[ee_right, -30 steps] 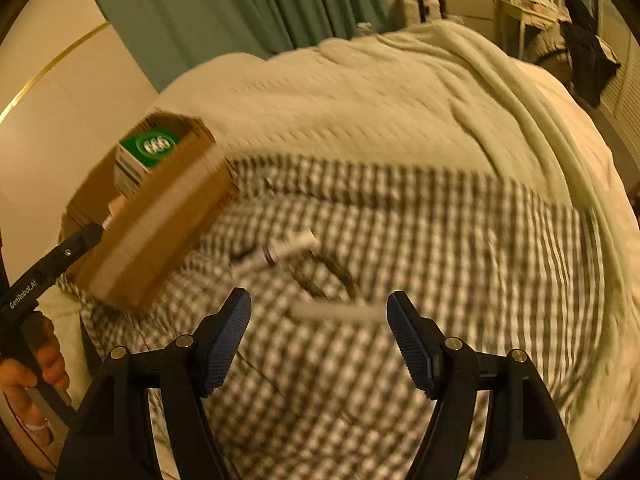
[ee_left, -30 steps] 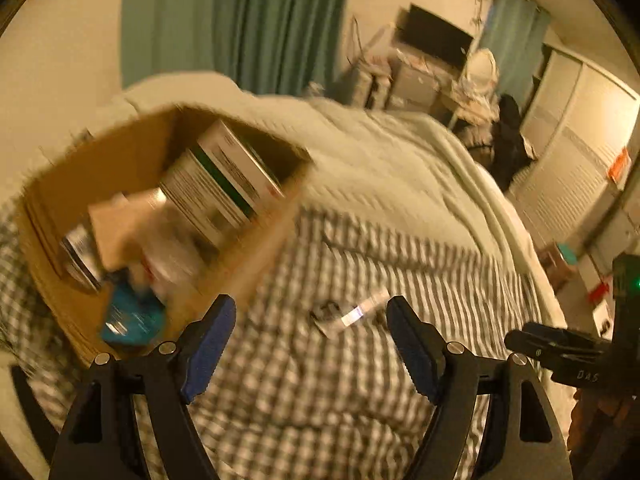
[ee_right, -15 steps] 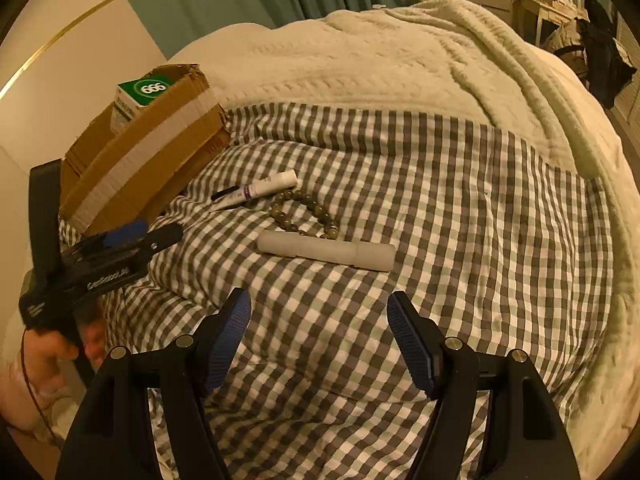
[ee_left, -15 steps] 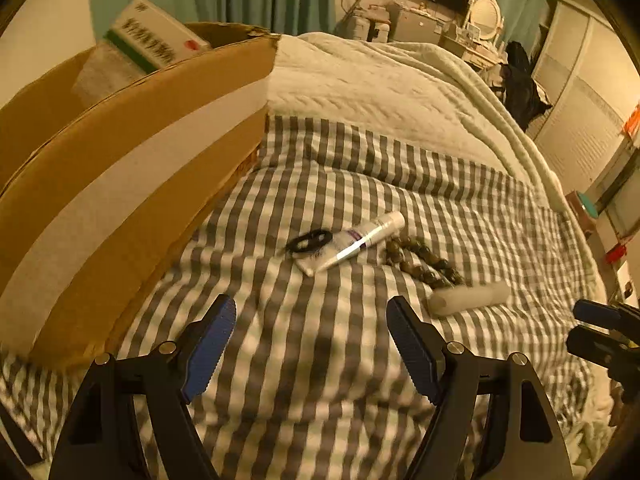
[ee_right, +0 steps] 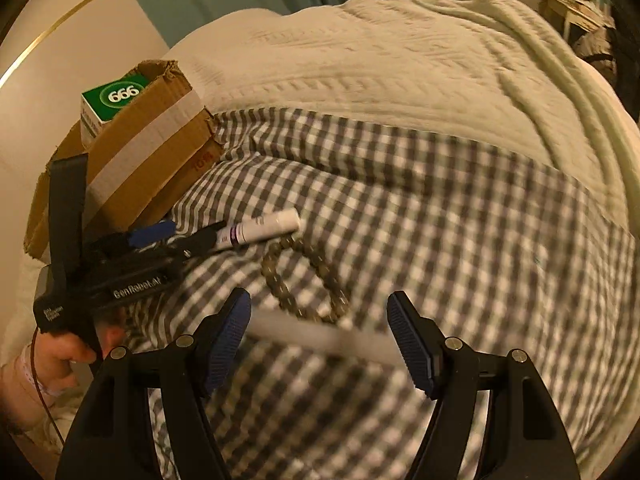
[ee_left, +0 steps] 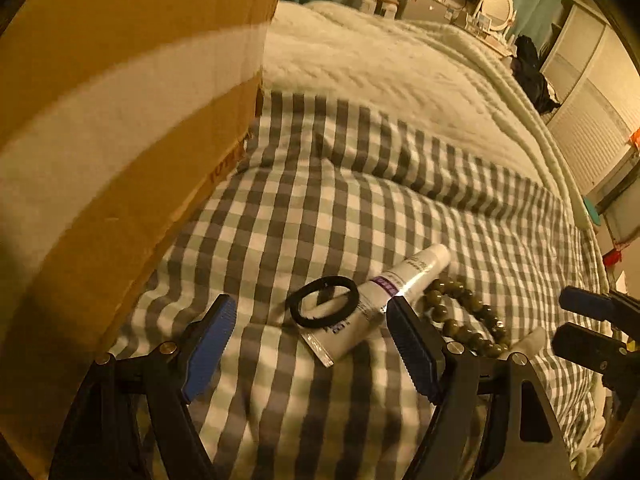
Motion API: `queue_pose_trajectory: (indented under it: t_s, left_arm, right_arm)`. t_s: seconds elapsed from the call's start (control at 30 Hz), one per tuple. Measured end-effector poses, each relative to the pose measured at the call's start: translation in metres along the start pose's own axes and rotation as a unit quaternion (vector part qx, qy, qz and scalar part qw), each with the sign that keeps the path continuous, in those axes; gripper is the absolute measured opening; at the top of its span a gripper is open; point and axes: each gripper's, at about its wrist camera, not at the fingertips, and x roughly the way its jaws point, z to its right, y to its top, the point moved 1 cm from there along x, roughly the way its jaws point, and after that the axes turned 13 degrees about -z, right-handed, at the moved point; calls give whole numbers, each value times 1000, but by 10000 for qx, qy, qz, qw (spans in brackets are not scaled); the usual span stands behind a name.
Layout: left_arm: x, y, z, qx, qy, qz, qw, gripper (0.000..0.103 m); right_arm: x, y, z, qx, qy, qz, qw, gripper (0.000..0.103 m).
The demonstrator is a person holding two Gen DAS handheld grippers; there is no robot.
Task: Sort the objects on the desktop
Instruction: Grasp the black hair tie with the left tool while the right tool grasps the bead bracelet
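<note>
A white tube (ee_left: pixel 384 292) lies on the checked cloth (ee_left: pixel 320 208) with a black hair tie (ee_left: pixel 323 306) across its flat end. A bead bracelet (ee_left: pixel 460 320) lies just right of the tube. My left gripper (ee_left: pixel 308 344) is open and low, its fingers either side of the tube and hair tie. In the right wrist view the tube (ee_right: pixel 260 230), the bracelet (ee_right: pixel 304 280) and a white cylinder (ee_right: pixel 320 336) show. My right gripper (ee_right: pixel 318 340) is open just above the cylinder, which lies across between its fingers. The left gripper (ee_right: pixel 172 236) shows there beside the tube.
A cardboard box (ee_left: pixel 112 132) with a white tape band stands close on the left; in the right wrist view the box (ee_right: pixel 132 160) holds a green and white carton (ee_right: pixel 116 100). A cream quilt (ee_right: pixel 400 60) covers the bed beyond the cloth. Furniture stands at the back right.
My left gripper has dropped and moved in close to the tube and hair tie. My right gripper has moved forward and down over the white cylinder. Both stay open.
</note>
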Motion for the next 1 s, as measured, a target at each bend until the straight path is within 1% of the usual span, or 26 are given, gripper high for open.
queue_pose_trajectory:
  t_s: [0.1, 0.13, 0.17, 0.23, 0.27, 0.3, 0.33, 0.4, 0.47, 0.53, 0.57, 0.6, 0.63, 0.67, 0.7, 0.73, 0.8, 0.83, 0.9, 0.97, 1.0]
  left_arm:
    - [8, 6, -6, -90, -206, -102, 9997, 70]
    - [9, 8, -8, -120, -287, -126, 9994, 64]
    - [10, 10, -10, -151, -395, -157, 9990, 60]
    - [10, 10, -9, -151, -446, -180, 9987, 53]
    - [11, 10, -8, -93, -477, -204, 9986, 50]
    - [10, 9, -7, -57, -519, -223, 9984, 44]
    - [11, 9, -7, -42, -580, -250, 9980, 38]
    - [12, 9, -9, -77, -710, -318, 9969, 37]
    - [13, 7, -10, -1, -708, -350, 9969, 36]
    - [13, 6, -10, 73, -724, -375, 9966, 30]
    - [13, 6, -10, 98, -735, -397, 9965, 28]
    - [13, 6, -10, 122, -748, -412, 9963, 23]
    - [12, 5, -10, 142, -764, -427, 9961, 19]
    - [11, 5, -10, 145, -783, -434, 9959, 16]
    - [11, 5, -9, 152, -803, -446, 9957, 14]
    - [10, 3, -10, 159, -818, -450, 9955, 12]
    - [8, 0, -10, 156, -854, -459, 9952, 9]
    - [8, -1, -10, 152, -868, -465, 9950, 8]
    - [6, -2, -10, 115, -865, -484, 9950, 8]
    - [4, -5, -11, 27, -695, -457, 9965, 7]
    - [2, -7, -10, 7, -665, -447, 9968, 7]
  right_arm:
    - [18, 14, -5, -85, 92, -116, 9999, 70]
    - [22, 17, -6, -107, 102, -147, 9998, 70]
    - [26, 19, -7, -130, 105, -183, 9997, 70]
    - [40, 25, -10, -200, 122, -367, 9991, 71]
    - [46, 27, -11, -240, 131, -483, 9985, 73]
    - [54, 29, -14, -298, 42, -614, 9977, 78]
    - [58, 30, -16, -340, -33, -685, 9971, 80]
    - [69, 31, -20, -453, -170, -812, 9955, 80]
    - [78, 31, -21, -498, -313, -960, 9936, 80]
    - [82, 31, -15, -408, -173, -970, 9943, 80]
    - [82, 31, -13, -343, -107, -981, 9945, 76]
    - [81, 32, -8, -217, -68, -990, 9948, 68]
    - [80, 33, -7, -165, -80, -985, 9950, 62]
    - [79, 33, -4, -114, -171, -1001, 9948, 43]
    - [79, 33, -3, -119, -305, -1002, 9944, 31]
    - [78, 32, -1, -121, -344, -996, 9944, 29]
    - [74, 30, 4, 11, -203, -970, 9951, 24]
    - [73, 28, 6, 59, -163, -968, 9952, 23]
    - [69, 26, 6, 33, -192, -941, 9954, 18]
    - [63, 24, 4, -23, -260, -878, 9958, 14]
    - [59, 23, 4, -41, -305, -825, 9961, 13]
